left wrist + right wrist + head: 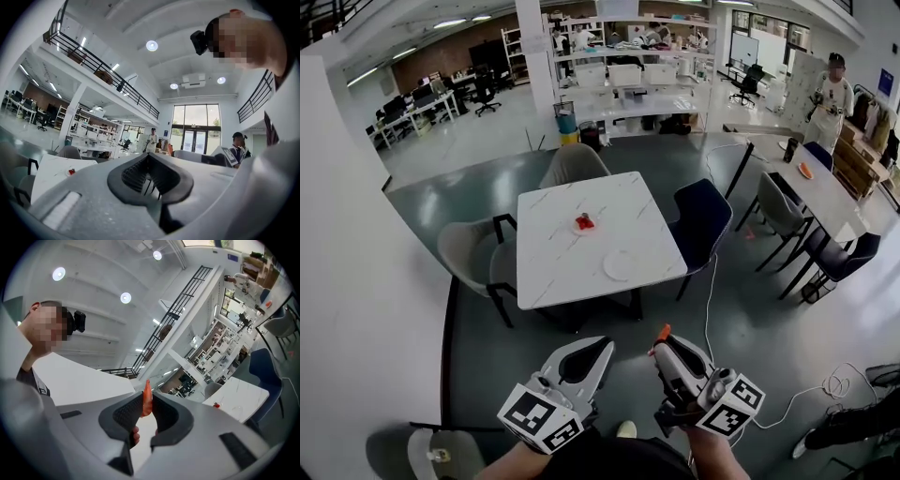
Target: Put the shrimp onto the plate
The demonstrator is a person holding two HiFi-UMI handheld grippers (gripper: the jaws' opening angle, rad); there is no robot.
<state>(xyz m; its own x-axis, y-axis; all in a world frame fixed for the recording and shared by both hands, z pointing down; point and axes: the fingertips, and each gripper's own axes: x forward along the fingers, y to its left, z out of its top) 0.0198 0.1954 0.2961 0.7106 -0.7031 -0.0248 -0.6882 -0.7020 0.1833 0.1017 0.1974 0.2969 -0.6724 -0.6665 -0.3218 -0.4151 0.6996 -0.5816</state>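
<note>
The right gripper (662,339) clamps an orange shrimp (146,398) upright, seemingly for carrying, well apart from the plate (619,265) on the table (546,274) ahead, while the left gripper (603,344) is closed and empty.

The shrimp (146,399) is orange and slender. It stands upright, pinched between the jaws of the right gripper (664,345), with its pointed end poking out past their tips. The plate (620,265) is round and pale, lying flat near the front edge of the white table (551,258), well apart from the shrimp.
</note>
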